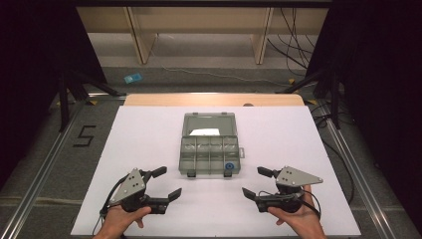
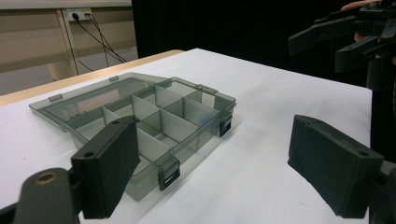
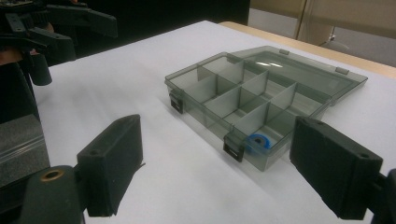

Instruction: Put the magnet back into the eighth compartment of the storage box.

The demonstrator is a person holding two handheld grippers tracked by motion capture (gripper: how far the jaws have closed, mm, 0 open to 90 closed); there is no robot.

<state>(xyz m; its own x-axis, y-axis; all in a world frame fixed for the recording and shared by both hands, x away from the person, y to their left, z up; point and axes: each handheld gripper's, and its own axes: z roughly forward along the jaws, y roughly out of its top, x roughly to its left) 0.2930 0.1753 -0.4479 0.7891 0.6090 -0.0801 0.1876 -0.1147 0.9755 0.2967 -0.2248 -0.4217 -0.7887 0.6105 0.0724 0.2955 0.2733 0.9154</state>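
Observation:
A smoky clear compartment box lies at the middle of the white table, its lid folded open toward the far side. Dividers split it into several cells. A small blue ring sits in the front right cell, also visible as the blue ring in the right gripper view. My left gripper is open near the table's front left, short of the box, nothing between its fingers. My right gripper is open at the front right, short of the box, also holding nothing.
The white table top ends at a wooden strip at the back. Black stands and cables flank it on the floor. A "5" mark and a blue item lie on the floor at left.

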